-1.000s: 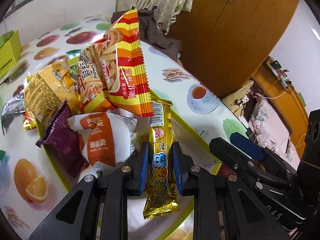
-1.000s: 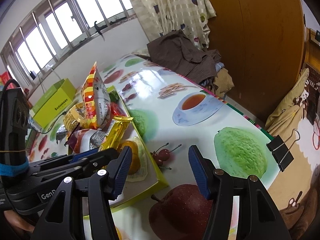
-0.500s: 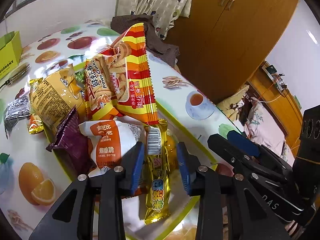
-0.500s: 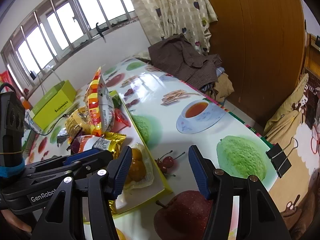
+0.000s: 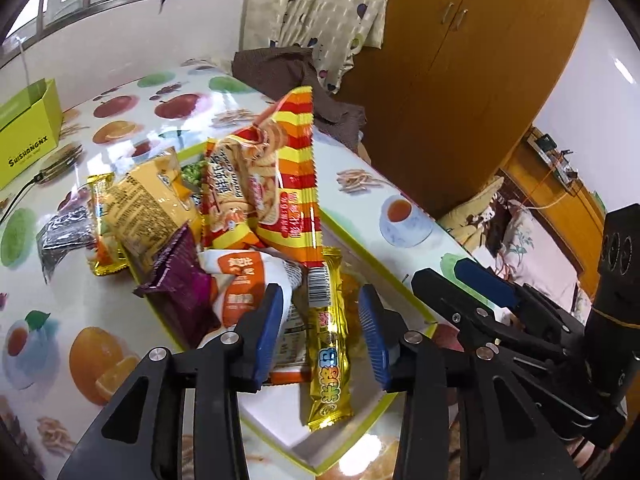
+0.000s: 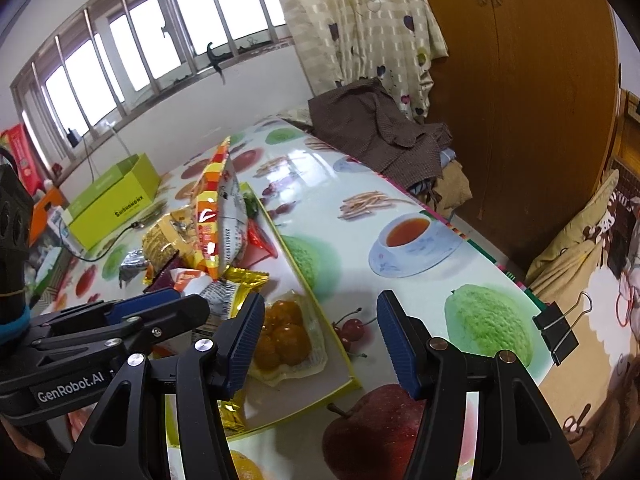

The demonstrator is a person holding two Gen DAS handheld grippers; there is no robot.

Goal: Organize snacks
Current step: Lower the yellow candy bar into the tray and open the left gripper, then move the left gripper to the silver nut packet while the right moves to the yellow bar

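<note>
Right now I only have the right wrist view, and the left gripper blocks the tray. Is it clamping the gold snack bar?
Observer: No. On the left gripper the jaws have just been opening; the gold bar lies between the pads, touching neither.
Operator: Where does it lie?
Observer: In the tray, barcode end beside the striped bag.
Operator: Any snacks outside the tray?
Observer: Two seem to lie on the tablecloth to its left: a small gold packet and a dark packet.
</note>
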